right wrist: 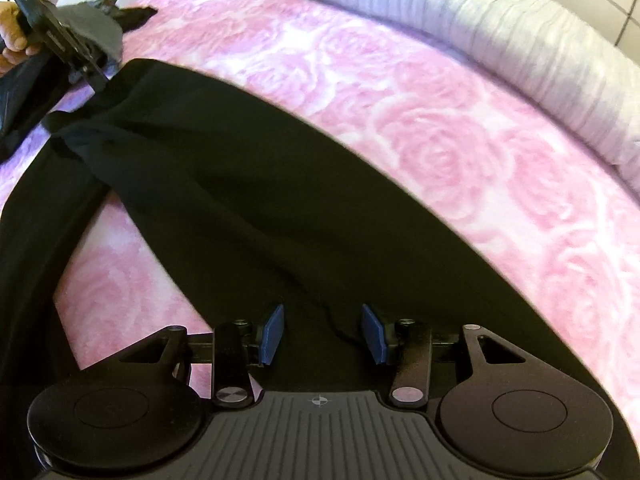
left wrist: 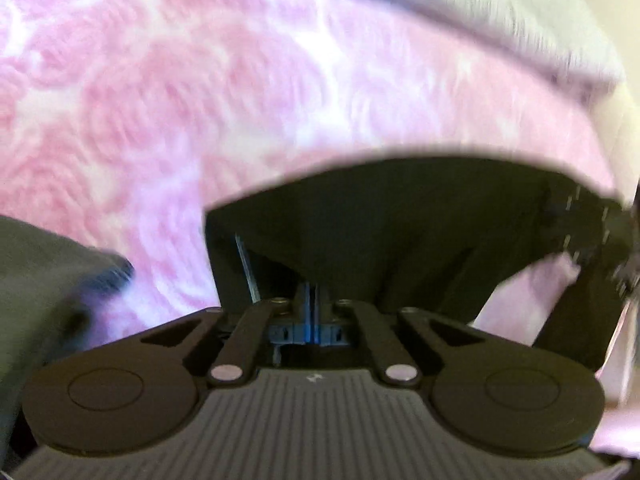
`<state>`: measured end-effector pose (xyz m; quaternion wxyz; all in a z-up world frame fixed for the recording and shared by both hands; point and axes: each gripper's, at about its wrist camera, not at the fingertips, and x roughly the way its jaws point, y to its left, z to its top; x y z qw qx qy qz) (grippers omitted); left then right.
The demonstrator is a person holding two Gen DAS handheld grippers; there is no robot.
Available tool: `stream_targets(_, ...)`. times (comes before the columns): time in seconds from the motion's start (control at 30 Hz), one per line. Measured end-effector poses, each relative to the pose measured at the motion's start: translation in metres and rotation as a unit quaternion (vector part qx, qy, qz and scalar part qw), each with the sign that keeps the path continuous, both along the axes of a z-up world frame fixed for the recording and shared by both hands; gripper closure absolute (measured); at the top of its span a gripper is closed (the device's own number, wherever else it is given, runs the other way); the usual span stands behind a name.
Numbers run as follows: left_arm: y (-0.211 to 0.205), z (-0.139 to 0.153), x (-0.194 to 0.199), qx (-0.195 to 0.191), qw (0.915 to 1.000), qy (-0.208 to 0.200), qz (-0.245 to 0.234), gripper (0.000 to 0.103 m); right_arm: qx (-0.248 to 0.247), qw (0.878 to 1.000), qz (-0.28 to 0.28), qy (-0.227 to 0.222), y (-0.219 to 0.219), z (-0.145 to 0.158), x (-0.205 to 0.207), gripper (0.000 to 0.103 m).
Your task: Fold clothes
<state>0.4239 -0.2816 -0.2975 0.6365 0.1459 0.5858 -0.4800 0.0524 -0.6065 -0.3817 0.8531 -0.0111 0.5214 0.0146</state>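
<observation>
Left wrist cam is blurry, but my left tool (left wrist: 311, 300) is pinched tight on the black garment (left wrist: 400, 216) over the pink rose bedspread (left wrist: 200, 80). Right wrist cam: my right tool (right wrist: 323, 334) sits wide open, garment spread between its pads (right wrist: 274, 334) on the bed

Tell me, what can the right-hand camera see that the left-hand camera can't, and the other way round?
Only the right wrist view shows the right gripper, open over the cloth, the left gripper from outside with the person's hand holding it, and the ridged white pillow. Only the left wrist view shows its blue fingers pressed shut on the cloth, plus a blurred grey garment. Both show the black garment on the pink rose-patterned bedspread.
</observation>
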Motion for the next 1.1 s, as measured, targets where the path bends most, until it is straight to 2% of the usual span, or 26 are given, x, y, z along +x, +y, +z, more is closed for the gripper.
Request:
stream_targets(0.07, -0.01, 0.016, 0.003, -0.042, 0.998, 0.0, 0.047, 0.103, -0.018, 1.0, -0.011, -0.01, -0.009, 0.007, -0.007, 0.056)
stream_targets(0.17, -0.022, 0.036, 0.038, -0.097, 0.9904, -0.015, 0.098, 0.103, -0.05, 0.998, -0.04, -0.018, -0.027, 0.013, -0.016, 0.056)
stream_targets(0.27, -0.04, 0.04, 0.057, -0.129, 0.9828, -0.031, 0.128, 0.103, -0.077, 0.995, -0.066, -0.009, -0.05, 0.013, -0.02, 0.056)
stream_targets(0.37, -0.055, 0.034, 0.067, -0.136, 0.9802, -0.045, 0.137, 0.103, -0.1, 0.993, -0.063, 0.0, -0.065, 0.009, -0.018, 0.056)
stream_targets(0.53, -0.075, 0.013, 0.075, -0.113, 0.9816, -0.064, 0.14, 0.103, -0.134, 0.99, -0.041, 0.015, -0.085, 0.002, -0.013, 0.056)
stream_targets(0.73, -0.08, 0.004, 0.077, -0.094, 0.9822, -0.076, 0.143, 0.103, -0.148, 0.988, -0.028, 0.026, -0.112, -0.01, -0.01, 0.056)
stream_targets(0.87, -0.085, 0.008, 0.081, -0.104, 0.9797, -0.08, 0.151, 0.103, -0.157, 0.985, 0.036, 0.059, -0.118, -0.027, -0.003, 0.056)
stream_targets(0.9, -0.087, 0.009, 0.082, -0.107, 0.9787, -0.085, 0.153, 0.103, -0.159, 0.984, 0.043, 0.061, -0.12, -0.025, -0.001, 0.06)
stream_targets(0.93, -0.089, 0.011, 0.083, -0.109, 0.9776, -0.09, 0.155, 0.103, -0.16, 0.984, 0.051, 0.063, -0.121, -0.024, 0.0, 0.069)
stream_targets(0.97, -0.09, 0.011, 0.086, -0.109, 0.9755, -0.1, 0.163, 0.103, -0.163, 0.983, 0.057, 0.064, -0.122, -0.023, 0.002, 0.087)
stream_targets(1.03, -0.093, 0.009, 0.095, -0.106, 0.9716, -0.113, 0.179, 0.103, -0.185, 0.981, 0.036, 0.053, -0.134, -0.02, 0.008, 0.088)
stream_targets(1.07, -0.095, 0.007, 0.101, -0.103, 0.9699, -0.116, 0.188, 0.103, -0.18, 0.982, 0.014, 0.053, -0.144, -0.019, 0.013, 0.088)
stream_targets(1.1, -0.096, 0.005, 0.102, -0.098, 0.9718, -0.114, 0.182, 0.103, -0.173, 0.984, -0.005, 0.052, -0.154, -0.018, 0.017, 0.088)
